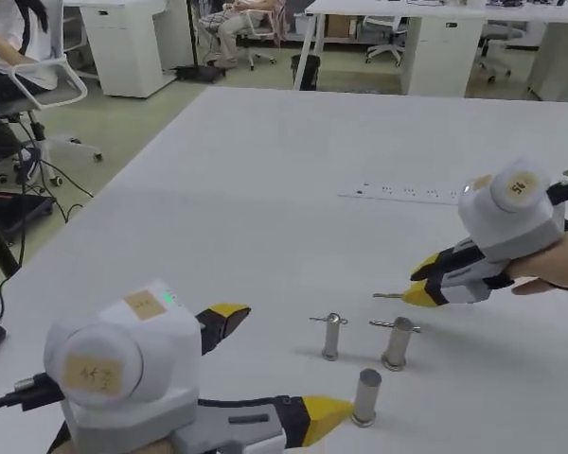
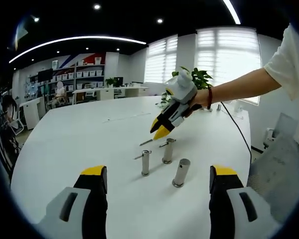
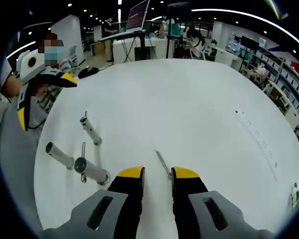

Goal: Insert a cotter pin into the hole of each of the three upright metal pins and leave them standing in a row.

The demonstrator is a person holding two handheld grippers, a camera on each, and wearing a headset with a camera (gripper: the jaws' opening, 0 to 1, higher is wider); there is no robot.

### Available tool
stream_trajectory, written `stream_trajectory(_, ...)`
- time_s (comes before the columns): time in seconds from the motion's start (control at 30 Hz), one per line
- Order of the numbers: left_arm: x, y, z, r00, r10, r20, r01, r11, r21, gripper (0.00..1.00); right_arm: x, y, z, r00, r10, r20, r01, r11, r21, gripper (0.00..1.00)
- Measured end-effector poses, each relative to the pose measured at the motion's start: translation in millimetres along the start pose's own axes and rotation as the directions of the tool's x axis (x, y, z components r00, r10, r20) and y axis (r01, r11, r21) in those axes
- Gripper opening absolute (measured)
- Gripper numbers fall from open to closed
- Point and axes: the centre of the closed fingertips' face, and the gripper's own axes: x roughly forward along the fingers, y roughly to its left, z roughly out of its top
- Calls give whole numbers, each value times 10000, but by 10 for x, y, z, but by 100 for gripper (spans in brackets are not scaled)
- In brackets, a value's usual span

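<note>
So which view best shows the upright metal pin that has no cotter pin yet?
The left gripper view: the bare metal pin stands nearest and unobstructed, and its plain top is clear. The head view shows it low in frame, seen from above. The right gripper view has it small and distorted, behind another pin.

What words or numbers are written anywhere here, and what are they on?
"15", roughly, on the tan sticker atop the right gripper.
Two tan stickers on the left gripper: writing too blurred to read.
Marks on the power strip: too small to read.
</note>
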Motion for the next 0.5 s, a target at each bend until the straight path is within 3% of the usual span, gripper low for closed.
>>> stream_trajectory(0.2, 30, -53, -28, 9999, -51, -144, 54, 9998, 217, 83, 111, -93, -78, 9995, 57, -312, -61, 9999, -114, 21)
stream_trajectory(0.5, 64, -73, -55, 9994, -126, -331, 132, 9998, 175, 81, 175, -112, -164, 9965, 286, -785, -305, 9993, -227, 19)
